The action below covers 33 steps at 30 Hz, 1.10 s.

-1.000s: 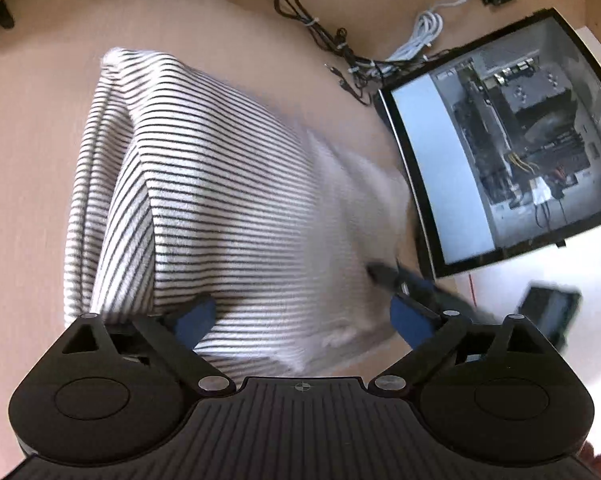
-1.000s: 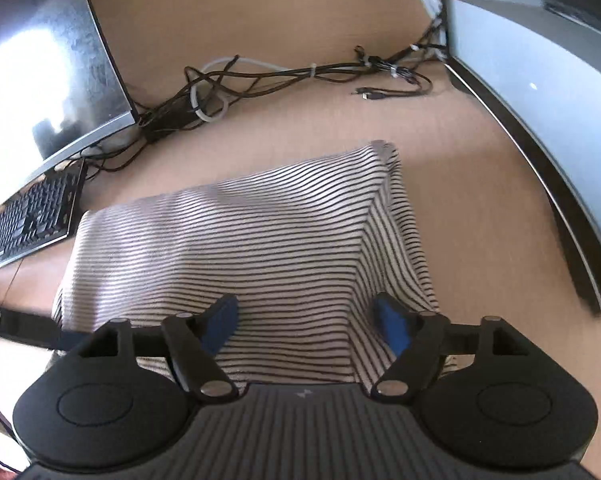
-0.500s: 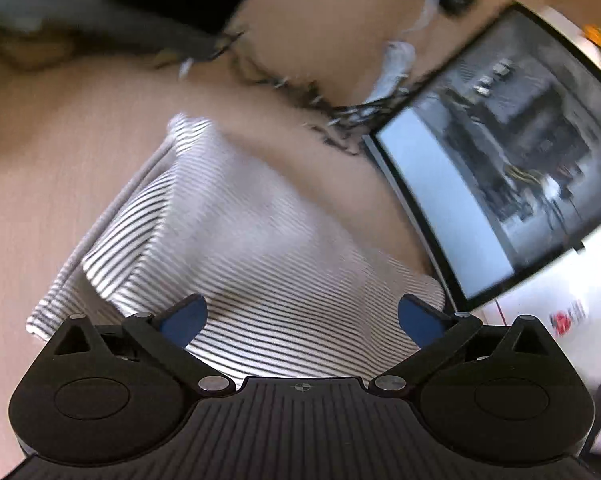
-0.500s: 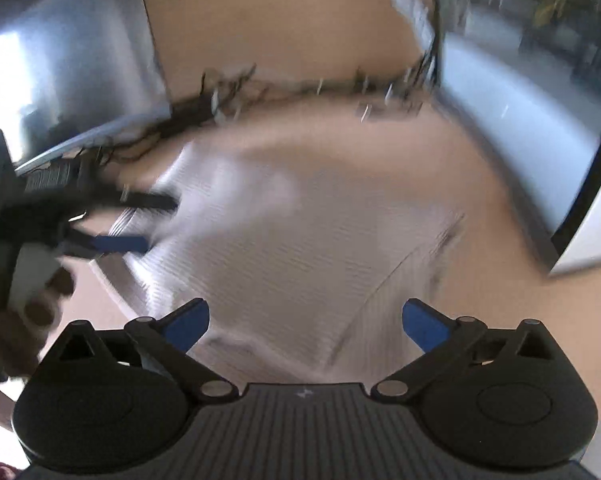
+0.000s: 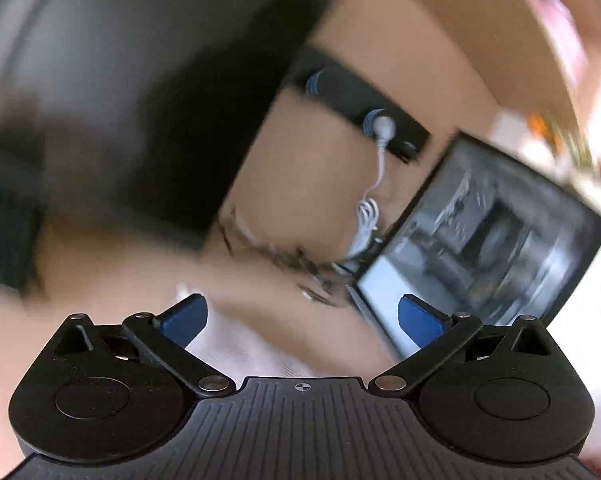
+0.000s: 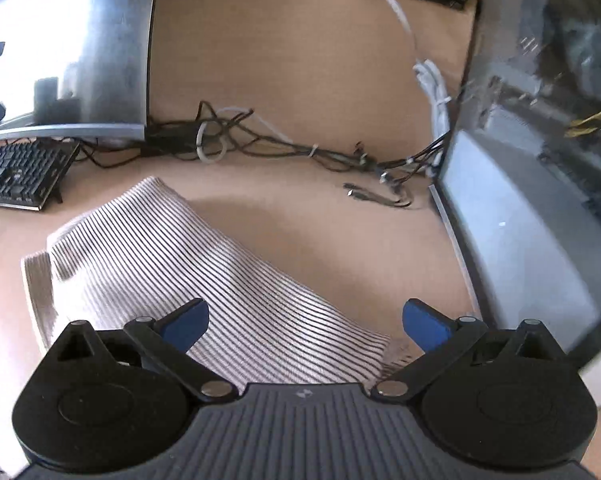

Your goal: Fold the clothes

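A folded white garment with thin dark stripes lies flat on the tan desk in the right wrist view, just beyond the fingers. My right gripper is open above its near edge with nothing between the blue pads. The left wrist view is heavily blurred; only a pale sliver of the garment shows low between the fingers. My left gripper is open and holds nothing.
A tangle of dark and white cables runs along the back of the desk. A monitor and a black keyboard stand at the left. A glass-sided computer case stands at the right, also visible as the case.
Both grippers have pulled back and tilted up from the garment. The left view swung far up toward the wall, and both grippers' fingers have spread wider.
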Each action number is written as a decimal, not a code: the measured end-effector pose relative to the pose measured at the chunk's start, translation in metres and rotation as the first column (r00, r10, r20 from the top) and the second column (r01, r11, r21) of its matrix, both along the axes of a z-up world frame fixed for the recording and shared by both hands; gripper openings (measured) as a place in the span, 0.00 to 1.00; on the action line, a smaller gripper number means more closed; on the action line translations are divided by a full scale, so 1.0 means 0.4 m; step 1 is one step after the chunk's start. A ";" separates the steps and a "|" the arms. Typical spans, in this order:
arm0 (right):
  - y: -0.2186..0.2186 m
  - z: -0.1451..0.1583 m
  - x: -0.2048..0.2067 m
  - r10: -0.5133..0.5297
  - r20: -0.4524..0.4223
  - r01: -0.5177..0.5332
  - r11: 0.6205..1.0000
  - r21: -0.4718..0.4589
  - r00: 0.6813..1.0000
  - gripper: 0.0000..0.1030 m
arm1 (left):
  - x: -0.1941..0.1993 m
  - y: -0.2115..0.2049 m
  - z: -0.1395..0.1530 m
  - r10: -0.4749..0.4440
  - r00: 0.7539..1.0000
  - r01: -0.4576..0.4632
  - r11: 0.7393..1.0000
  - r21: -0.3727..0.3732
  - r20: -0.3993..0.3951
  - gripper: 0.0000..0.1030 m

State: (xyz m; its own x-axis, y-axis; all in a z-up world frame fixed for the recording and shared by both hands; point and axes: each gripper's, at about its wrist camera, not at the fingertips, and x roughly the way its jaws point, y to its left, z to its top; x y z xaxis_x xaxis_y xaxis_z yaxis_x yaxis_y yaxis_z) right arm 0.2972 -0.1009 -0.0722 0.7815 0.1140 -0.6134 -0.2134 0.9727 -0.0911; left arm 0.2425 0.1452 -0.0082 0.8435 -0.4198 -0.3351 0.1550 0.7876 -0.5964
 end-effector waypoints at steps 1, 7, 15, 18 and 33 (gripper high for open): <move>0.005 -0.017 0.015 0.006 -0.001 -0.006 1.000 -0.015 1.000 1.00 | -0.001 -0.006 -0.010 0.012 0.999 -0.013 1.000 -0.008 -0.030 1.00; 0.005 -0.083 0.046 0.087 -0.077 -0.087 0.996 0.007 0.993 1.00 | 0.020 -0.104 -0.109 -0.076 0.975 0.066 0.996 -0.052 -0.209 1.00; -0.004 -0.075 -0.031 0.109 -0.159 -0.094 0.991 0.099 0.981 1.00 | 0.097 -0.147 -0.229 -0.118 0.918 0.109 0.993 -0.044 -0.378 1.00; -0.031 -0.038 -0.064 0.129 -0.158 -0.104 0.982 0.158 0.979 1.00 | 0.132 -0.140 -0.241 -0.132 0.911 0.134 0.991 -0.023 -0.391 1.00; -0.042 0.009 -0.078 -0.080 -0.051 0.079 0.997 -0.021 0.995 1.00 | 0.122 -0.183 -0.165 -0.312 0.873 0.298 0.950 -0.096 -0.376 1.00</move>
State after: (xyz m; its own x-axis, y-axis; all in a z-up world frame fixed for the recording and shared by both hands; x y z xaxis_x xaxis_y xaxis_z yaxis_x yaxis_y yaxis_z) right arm 0.2659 -0.1178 -0.0686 0.7547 0.0411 -0.6548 -0.1404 0.9850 -0.1000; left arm 0.2911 0.0721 -0.0743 0.4811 -0.6523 -0.5856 0.1397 0.7165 -0.6834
